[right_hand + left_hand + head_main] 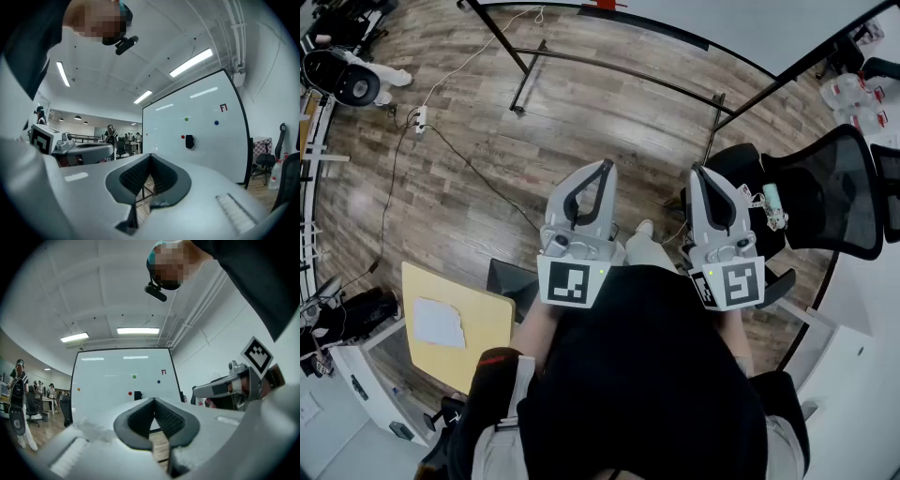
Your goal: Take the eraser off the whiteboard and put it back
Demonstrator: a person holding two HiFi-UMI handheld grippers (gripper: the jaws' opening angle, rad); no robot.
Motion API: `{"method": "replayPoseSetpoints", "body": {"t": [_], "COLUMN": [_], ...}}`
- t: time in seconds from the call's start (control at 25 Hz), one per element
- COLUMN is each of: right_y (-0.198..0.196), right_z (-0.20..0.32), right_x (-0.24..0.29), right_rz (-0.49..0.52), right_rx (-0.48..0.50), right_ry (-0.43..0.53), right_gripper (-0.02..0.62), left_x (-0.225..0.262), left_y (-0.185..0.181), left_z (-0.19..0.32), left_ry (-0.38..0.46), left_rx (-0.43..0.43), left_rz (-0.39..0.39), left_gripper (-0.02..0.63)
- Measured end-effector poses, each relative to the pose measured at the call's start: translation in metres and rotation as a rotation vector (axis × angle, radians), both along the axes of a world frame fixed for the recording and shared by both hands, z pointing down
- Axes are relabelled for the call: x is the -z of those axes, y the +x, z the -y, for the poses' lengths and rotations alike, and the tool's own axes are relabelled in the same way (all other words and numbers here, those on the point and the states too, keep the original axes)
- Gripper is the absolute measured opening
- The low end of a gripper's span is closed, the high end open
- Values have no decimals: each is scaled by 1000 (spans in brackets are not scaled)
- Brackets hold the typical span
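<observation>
The whiteboard (122, 380) stands upright ahead of me, some way off. A small black eraser (138, 395) sticks to its lower middle, with red (130, 393), green (134, 376) and blue (158, 381) magnets around it. The right gripper view shows the same eraser (189, 141) on the board (206, 126). My left gripper (153, 400) is shut and empty, held about level toward the board. Beside it my right gripper (150, 156) is also shut and empty. In the head view both grippers (606, 166) (697, 170) are side by side in front of my body, well short of the board (750, 28).
The board's black stand (619, 70) crosses the wooden floor ahead. A black mesh office chair (825, 187) is close on my right. A yellow table (459, 328) with a paper is at my lower left. A power strip (420, 119) and cable lie on the floor. People (18, 399) stand far left.
</observation>
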State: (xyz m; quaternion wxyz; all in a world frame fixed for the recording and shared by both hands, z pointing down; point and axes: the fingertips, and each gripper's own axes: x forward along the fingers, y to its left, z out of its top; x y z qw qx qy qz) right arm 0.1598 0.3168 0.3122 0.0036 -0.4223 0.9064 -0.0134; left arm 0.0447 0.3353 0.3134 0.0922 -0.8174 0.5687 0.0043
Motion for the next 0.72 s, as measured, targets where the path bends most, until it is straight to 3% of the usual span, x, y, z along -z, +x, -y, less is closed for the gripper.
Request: {"method": "replayPoseSetpoints", "body": {"t": [0.72], "right_y": [-38], "right_z": [-29], "right_x": [-5], "right_rz": [-14], "right_rx": [-32], "right_ry": [20], "right_gripper": [0], "left_x": [-7], "left_y": [-31], "left_z": [-24], "left_ry": [15], "left_rx": [-40], "left_rz": [24], "left_gripper": [2]}}
